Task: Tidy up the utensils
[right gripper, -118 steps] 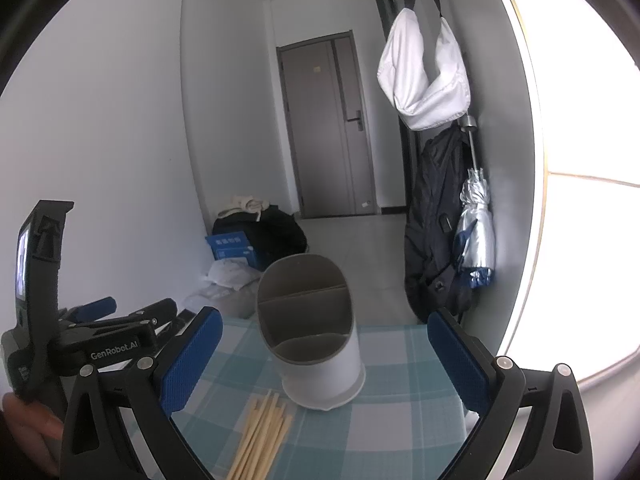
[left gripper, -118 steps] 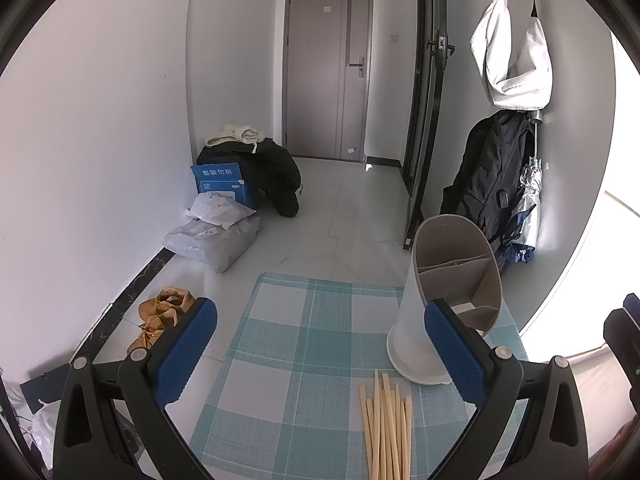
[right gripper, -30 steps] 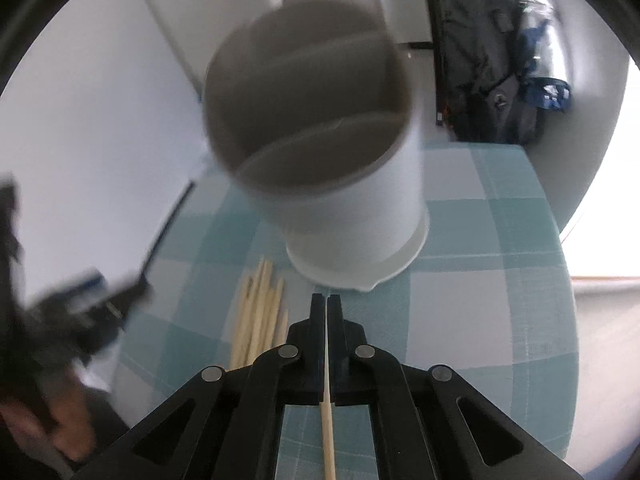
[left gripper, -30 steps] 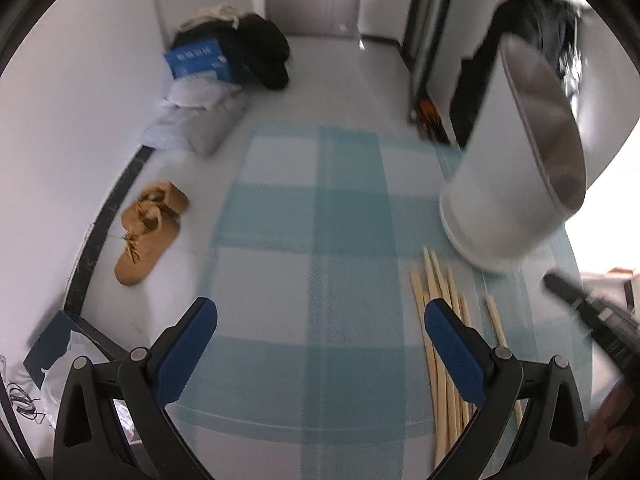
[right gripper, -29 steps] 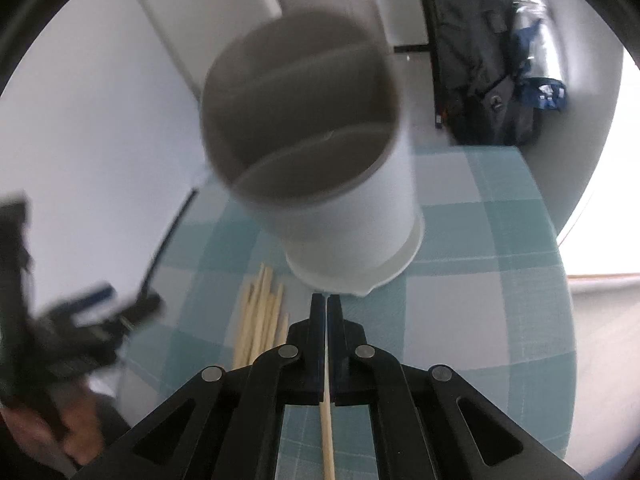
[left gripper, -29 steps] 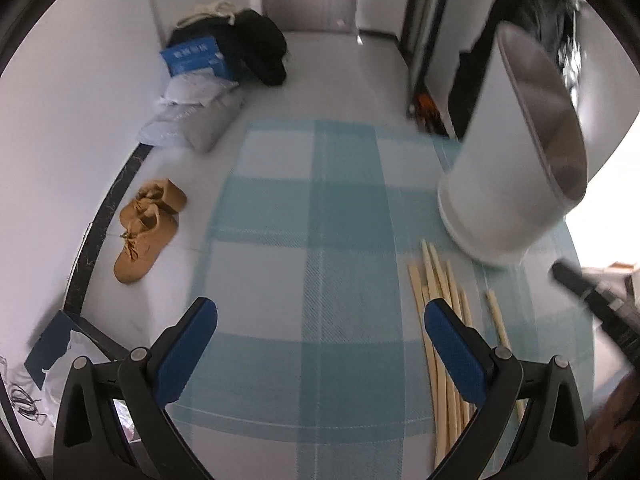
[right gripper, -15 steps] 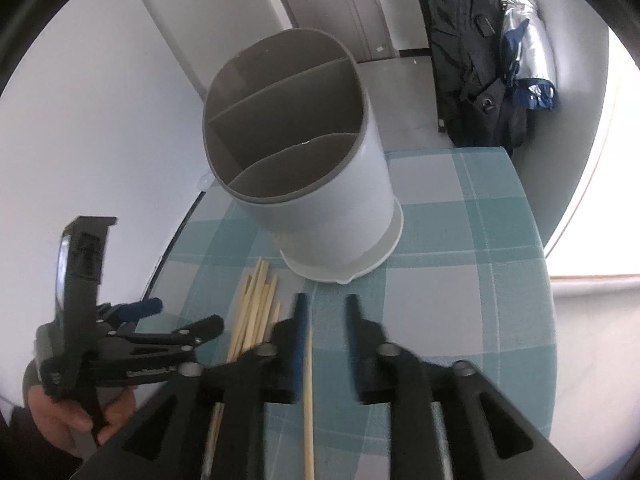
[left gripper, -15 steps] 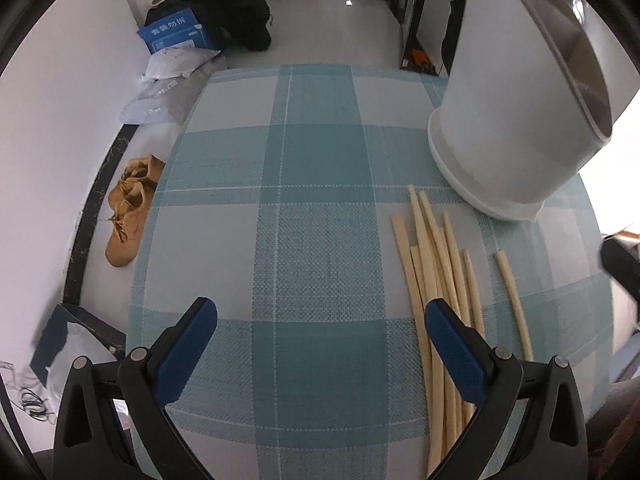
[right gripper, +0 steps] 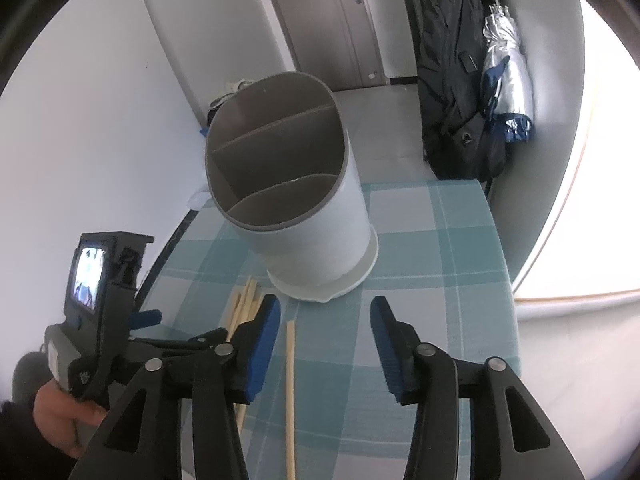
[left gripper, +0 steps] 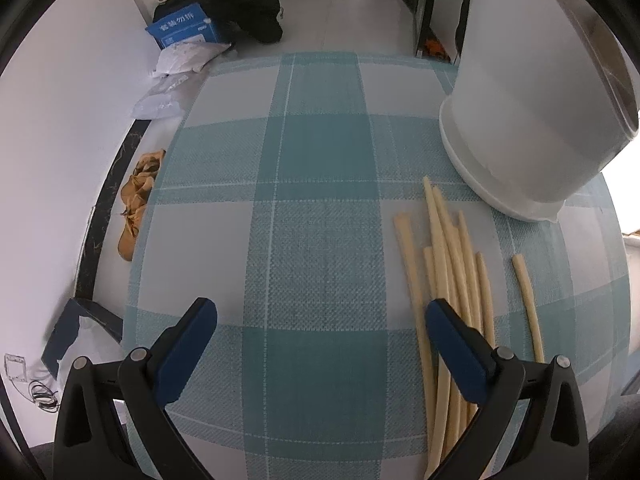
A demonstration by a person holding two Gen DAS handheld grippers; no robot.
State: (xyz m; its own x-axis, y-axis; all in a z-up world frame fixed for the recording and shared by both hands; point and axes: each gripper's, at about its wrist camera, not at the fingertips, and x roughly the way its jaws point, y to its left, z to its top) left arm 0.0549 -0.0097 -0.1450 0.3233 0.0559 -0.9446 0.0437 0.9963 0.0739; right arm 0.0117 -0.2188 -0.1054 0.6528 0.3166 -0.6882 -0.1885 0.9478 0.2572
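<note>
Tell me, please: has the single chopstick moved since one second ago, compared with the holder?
Yes. The single chopstick was clamped in the right hand-held gripper then; now it lies free on the tablecloth between the open jaws, short of the holder.

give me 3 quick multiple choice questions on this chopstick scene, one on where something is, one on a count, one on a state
1. Where does the single chopstick lie, set apart from the bundle?
A. inside the holder
B. on the checked cloth between the right tongs' fingers
C. on the floor

2. How many compartments does the utensil holder show?
A. three
B. one
C. five

3. What state are the right tongs in?
A. shut on a chopstick
B. open, holding nothing
C. shut on the holder

Answers:
1. B, the right wrist view shows it flat on the cloth between the blue pads.
2. A, two dividers split the grey inside into three.
3. B, the pads stand wide apart with the chopstick loose below.
</note>
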